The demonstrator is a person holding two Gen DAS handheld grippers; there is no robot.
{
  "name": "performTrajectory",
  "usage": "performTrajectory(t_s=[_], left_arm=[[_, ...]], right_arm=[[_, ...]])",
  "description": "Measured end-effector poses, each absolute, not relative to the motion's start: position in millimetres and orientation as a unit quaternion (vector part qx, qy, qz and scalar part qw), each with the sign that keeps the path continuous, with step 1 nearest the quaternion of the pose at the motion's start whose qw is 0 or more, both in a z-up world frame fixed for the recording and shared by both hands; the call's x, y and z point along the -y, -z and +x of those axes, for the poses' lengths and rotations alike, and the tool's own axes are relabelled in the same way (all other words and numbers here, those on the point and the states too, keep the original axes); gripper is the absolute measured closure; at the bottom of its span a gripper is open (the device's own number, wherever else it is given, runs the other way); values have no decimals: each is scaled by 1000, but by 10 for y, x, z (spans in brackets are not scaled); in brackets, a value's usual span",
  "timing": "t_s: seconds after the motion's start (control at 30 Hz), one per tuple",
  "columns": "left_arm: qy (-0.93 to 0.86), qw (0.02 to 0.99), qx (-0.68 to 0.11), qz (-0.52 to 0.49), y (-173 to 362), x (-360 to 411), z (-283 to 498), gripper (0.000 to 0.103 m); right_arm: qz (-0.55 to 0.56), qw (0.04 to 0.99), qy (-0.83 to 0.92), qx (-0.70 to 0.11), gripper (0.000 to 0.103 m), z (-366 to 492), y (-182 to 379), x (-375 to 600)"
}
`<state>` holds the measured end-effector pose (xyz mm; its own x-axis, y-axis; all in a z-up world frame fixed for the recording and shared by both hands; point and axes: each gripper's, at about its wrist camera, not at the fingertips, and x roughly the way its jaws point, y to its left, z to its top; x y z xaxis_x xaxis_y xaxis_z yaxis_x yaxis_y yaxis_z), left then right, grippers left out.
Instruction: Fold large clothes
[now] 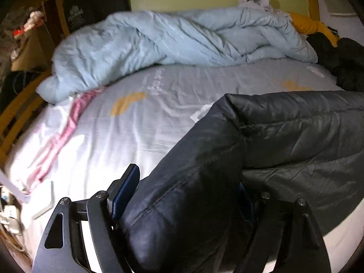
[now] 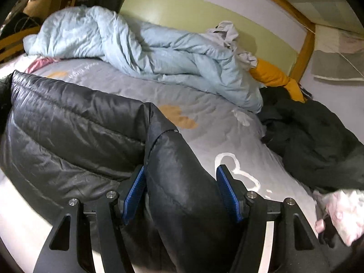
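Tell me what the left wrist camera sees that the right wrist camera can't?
Only the left wrist view shows the wooden shelf beside the bed. Only the right wrist view shows the white heart outline on the sheet and a pink-white cloth. Both show the black puffer jacket between each gripper's fingers, and the blue duvet.
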<state>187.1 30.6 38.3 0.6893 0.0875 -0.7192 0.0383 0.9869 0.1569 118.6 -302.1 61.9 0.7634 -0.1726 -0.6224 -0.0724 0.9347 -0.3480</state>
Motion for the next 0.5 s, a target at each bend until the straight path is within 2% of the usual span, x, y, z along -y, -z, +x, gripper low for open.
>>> performTrajectory(t_s=[0.13,0.27,0.4,0.5], left_arm=[[4,902,-428,63,-104,-383,2030,21],[9,908,-413,72,-138,-378,2017,21],[29,941,-335,44,-466,-464,1779,21],[51,969,-242,3,-811,-538,1467,7]], right_arm=[[-122,910,3,-396,32,1553,-365,3199],[-68,908,-18,-413,31,1689,-179,3336],[-92,937,7,-337,27,1540,-354,3344],[-70,961,20,-265,18,1328,-602,3397]])
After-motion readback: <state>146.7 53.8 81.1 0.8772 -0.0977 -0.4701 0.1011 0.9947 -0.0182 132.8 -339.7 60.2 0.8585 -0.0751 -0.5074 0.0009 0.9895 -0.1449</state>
